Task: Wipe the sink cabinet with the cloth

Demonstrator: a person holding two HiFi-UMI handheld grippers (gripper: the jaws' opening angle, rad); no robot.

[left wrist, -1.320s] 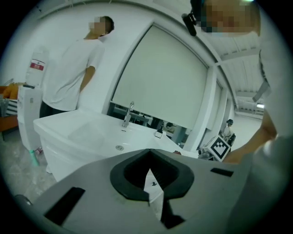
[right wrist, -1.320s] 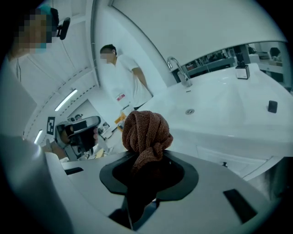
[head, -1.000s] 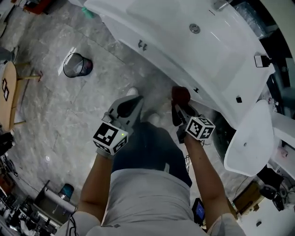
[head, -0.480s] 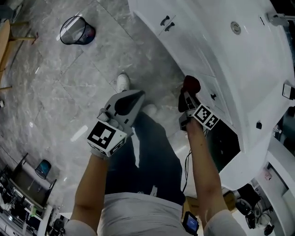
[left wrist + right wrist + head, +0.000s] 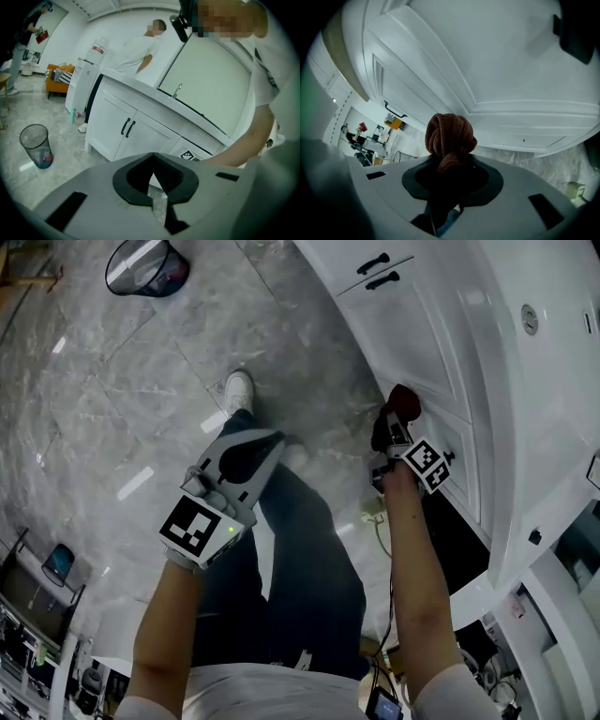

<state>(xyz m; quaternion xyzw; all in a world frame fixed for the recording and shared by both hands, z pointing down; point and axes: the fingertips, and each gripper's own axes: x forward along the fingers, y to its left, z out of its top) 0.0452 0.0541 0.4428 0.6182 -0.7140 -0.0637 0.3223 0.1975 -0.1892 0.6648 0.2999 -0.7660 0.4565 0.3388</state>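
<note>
Right gripper (image 5: 391,427): held in the person's right hand at centre right of the head view. Its jaws are clamped on a bunched reddish-brown knitted cloth (image 5: 403,401).
Cloth in the right gripper view: a rounded wad (image 5: 450,135) stands up out of the right gripper (image 5: 449,177), its tail pinched down between the jaws.
Where the cloth is: at the lower part of the white panelled sink cabinet (image 5: 412,324), over a door panel at right of centre in the head view. Whether it touches the door, I cannot tell.
Cabinet in the right gripper view: a white recessed door panel (image 5: 487,70) fills the upper frame behind the cloth.
Left gripper (image 5: 263,443): at centre left of the head view, over the grey marble floor (image 5: 112,399), well apart from the cabinet.
Left jaws: its own view shows the left gripper (image 5: 152,180) with its jaws brought together and nothing between them. The cabinet front (image 5: 140,136) lies beyond.
Black door handles (image 5: 375,268): a pair at the top of the head view.
Round wire-mesh waste bin (image 5: 141,266): upper left on the floor.
White shoe (image 5: 237,390): on the floor above the left gripper.
</note>
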